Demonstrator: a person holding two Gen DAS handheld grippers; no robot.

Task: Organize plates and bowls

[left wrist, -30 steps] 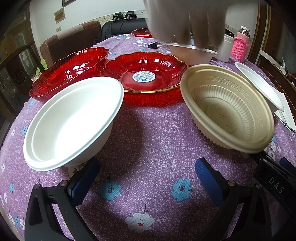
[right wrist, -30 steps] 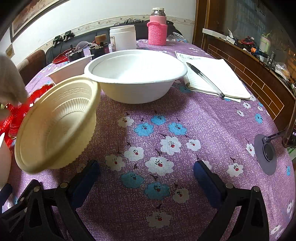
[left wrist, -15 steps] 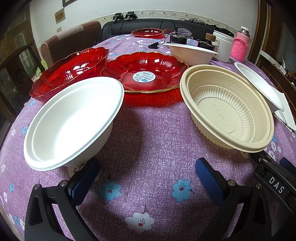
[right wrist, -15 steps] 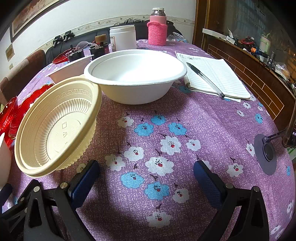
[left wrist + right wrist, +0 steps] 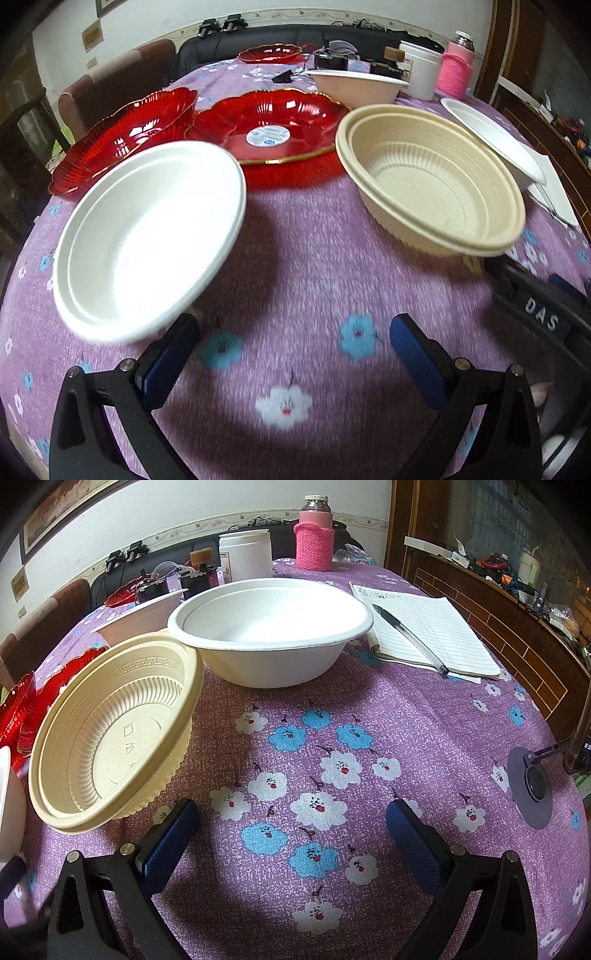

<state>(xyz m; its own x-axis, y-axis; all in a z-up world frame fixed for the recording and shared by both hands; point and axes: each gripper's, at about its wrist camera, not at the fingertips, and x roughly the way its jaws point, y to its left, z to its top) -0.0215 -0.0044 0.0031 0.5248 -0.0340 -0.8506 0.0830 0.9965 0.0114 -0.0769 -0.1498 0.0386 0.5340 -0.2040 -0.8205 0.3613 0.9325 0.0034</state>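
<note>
Left gripper (image 5: 293,352): jaws spread wide, blue-padded fingers (image 5: 168,360) parted, nothing held between them; black frame low over the worktop, pointing toward the far side. Right gripper (image 5: 291,836): jaws likewise spread wide, blue pads (image 5: 412,843) apart, empty, low and level. In the left view, the right gripper's black body appears at the near right edge, close beside the left.
</note>
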